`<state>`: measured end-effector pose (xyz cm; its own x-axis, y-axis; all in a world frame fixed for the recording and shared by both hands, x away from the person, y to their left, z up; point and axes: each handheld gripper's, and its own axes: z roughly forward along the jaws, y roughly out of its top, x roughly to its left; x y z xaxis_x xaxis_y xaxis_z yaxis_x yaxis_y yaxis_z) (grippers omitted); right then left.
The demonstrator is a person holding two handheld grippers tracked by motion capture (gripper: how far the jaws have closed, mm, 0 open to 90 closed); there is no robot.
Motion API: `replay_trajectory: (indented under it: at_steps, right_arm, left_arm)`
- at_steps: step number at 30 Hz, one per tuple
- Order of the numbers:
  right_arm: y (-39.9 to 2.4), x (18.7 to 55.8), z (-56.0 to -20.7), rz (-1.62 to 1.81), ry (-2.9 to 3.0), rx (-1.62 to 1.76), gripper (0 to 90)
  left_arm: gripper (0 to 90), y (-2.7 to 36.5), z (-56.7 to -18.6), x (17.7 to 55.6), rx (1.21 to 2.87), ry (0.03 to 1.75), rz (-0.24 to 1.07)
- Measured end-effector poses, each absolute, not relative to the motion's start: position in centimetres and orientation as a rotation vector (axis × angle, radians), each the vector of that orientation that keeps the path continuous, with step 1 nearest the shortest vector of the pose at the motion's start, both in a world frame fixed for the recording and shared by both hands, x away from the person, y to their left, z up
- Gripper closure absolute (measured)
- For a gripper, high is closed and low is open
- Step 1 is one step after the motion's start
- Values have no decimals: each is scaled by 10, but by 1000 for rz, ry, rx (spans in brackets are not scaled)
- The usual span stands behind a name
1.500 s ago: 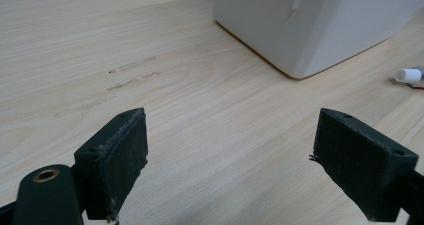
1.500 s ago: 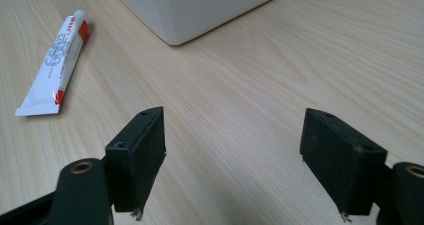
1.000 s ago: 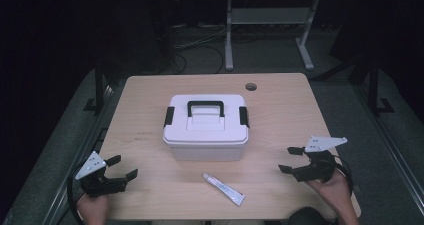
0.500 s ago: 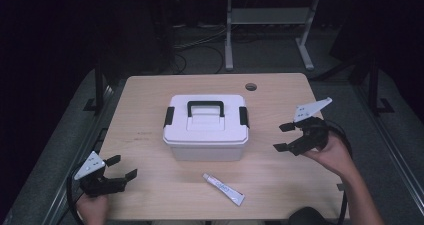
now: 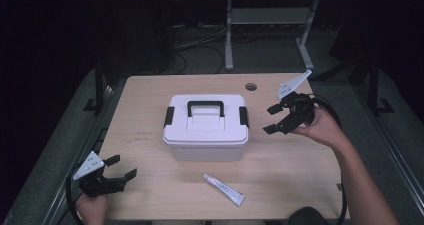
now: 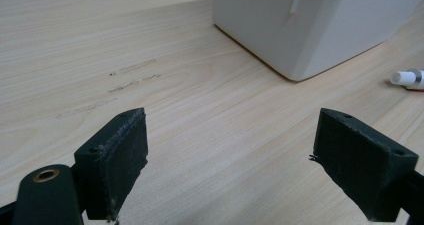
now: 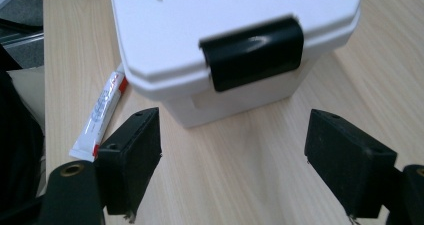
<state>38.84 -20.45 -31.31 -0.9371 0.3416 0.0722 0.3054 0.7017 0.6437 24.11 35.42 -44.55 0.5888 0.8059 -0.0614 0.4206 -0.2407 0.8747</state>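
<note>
Right gripper (image 5: pixel 274 119) risen toward white box's (image 5: pixel 206 135) black latch (image 7: pixel 252 53), jaws just widened, nothing between.

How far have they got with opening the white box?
Nothing looks done yet: the white box is shut, both black latches down. In hand: the right gripper, jaws just opened wider and empty, nears the right latch. Left: unlatching, lifting the lid. The tube lies untouched.

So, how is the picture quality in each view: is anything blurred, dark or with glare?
High view: the light wooden table is evenly lit, the room behind is almost black. Right gripper view: the white plastic box's black glossy latch is smeared by motion blur and carries a glare streak. Left gripper view: the table grain is sharp, and the near black fingers look slightly soft.
</note>
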Motion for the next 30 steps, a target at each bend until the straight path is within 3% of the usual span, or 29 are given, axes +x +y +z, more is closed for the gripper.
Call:
replay_trajectory:
  at_steps: [30]
  right_arm:
    - [-106, 443, -275, 980, 2983, 299, 202]
  left_arm:
    - [134, 355, -446, 242, 1859, 987, 498]
